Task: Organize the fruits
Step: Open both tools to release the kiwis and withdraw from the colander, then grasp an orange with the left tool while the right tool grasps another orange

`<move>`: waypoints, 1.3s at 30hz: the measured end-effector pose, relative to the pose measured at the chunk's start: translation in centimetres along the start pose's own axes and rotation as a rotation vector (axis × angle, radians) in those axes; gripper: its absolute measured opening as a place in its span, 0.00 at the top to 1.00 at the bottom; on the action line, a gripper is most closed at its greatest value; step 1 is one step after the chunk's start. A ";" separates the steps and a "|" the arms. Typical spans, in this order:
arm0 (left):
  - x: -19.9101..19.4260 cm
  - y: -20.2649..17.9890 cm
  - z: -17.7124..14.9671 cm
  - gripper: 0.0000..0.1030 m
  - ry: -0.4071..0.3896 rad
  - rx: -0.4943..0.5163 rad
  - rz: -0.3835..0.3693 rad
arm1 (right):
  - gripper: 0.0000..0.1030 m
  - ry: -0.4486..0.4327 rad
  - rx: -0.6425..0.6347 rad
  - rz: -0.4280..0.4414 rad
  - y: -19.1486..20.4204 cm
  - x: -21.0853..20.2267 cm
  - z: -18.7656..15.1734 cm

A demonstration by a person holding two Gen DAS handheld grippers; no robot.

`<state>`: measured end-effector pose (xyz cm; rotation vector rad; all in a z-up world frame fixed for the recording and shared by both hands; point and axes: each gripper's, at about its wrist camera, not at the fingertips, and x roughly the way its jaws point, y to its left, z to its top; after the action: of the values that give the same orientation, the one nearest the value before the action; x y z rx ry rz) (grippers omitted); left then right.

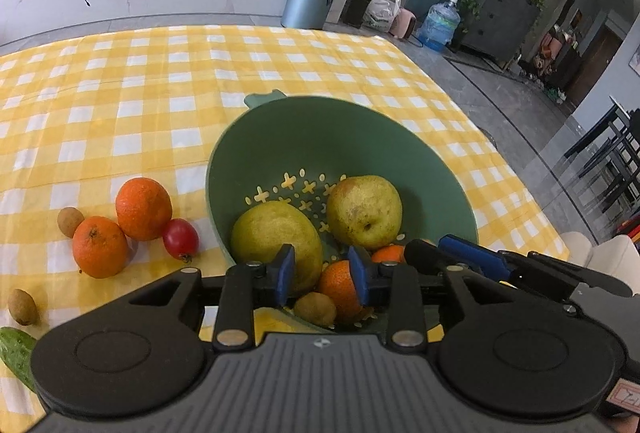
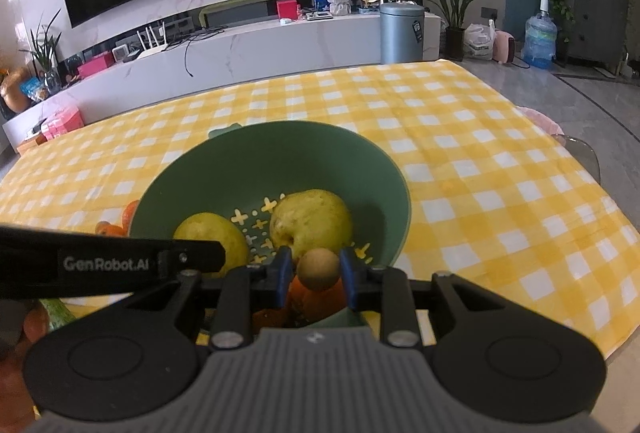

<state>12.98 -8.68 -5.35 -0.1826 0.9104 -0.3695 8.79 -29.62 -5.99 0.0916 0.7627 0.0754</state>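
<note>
A green strainer bowl (image 1: pixel 360 137) sits on the yellow checked cloth and holds two yellow pears (image 1: pixel 364 211), two tangerines (image 1: pixel 338 285) and a small brown fruit (image 1: pixel 315 308). My left gripper (image 1: pixel 322 273) hangs open and empty over the bowl's near rim. My right gripper (image 2: pixel 316 271) is shut on a small round brown longan (image 2: pixel 319 269) above the bowl (image 2: pixel 280 157), over a tangerine (image 2: pixel 320 301). The right gripper's fingers also show in the left wrist view (image 1: pixel 472 257).
Left of the bowl on the cloth lie two oranges (image 1: pixel 143 208), a red cherry tomato (image 1: pixel 181 239), two brown longans (image 1: pixel 70 221) and a cucumber (image 1: pixel 16 353). The table's right edge drops to the floor.
</note>
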 end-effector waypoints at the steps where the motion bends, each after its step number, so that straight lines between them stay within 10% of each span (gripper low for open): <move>1: -0.3 0.0 0.0 0.62 -0.010 -0.002 0.004 | 0.75 -0.004 0.005 0.002 -0.1 -0.1 -0.1; 15: -5.5 0.2 0.7 0.45 -0.067 0.081 0.059 | 0.44 -0.129 -0.004 0.015 0.1 -2.8 -0.3; 39: -6.6 11.4 0.5 0.45 -0.015 0.051 0.168 | 0.55 -0.117 -0.436 0.198 12.1 -1.2 0.8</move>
<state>12.40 4.38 -3.73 -0.0609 0.8933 -0.2351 8.08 -17.80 -3.27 -0.2420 0.6043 0.4184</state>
